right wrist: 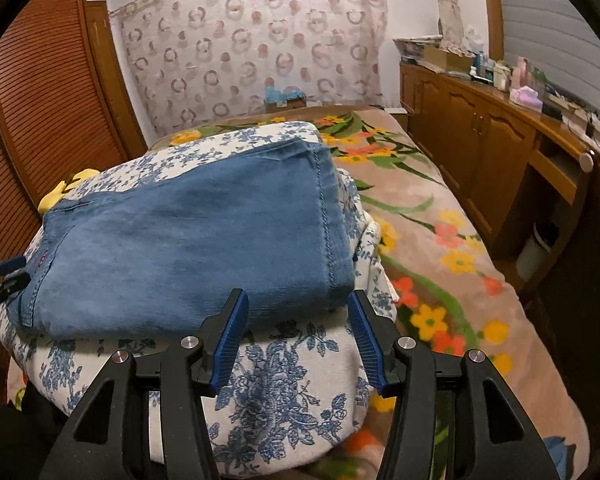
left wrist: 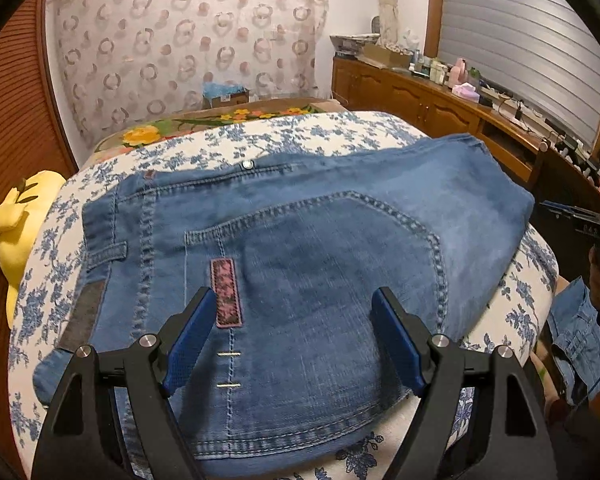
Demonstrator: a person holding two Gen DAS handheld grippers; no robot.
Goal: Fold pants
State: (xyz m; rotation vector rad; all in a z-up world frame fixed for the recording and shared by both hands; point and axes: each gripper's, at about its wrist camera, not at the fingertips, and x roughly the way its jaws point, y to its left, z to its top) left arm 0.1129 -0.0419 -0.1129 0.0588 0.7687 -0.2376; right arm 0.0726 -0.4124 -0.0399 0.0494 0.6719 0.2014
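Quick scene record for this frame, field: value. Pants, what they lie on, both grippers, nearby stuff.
pants: blue jeans, folded, back pocket facing up
support: white cushion with blue flower print, on a bed with a flowered blanket
left gripper: open, fingers above the pocket, nothing held
right gripper: open, fingers at the near corner of the jeans, no grip visible
beside cushion: yellow plush, on its left in the left wrist view
furniture: wooden cabinet along the wall, clutter on top
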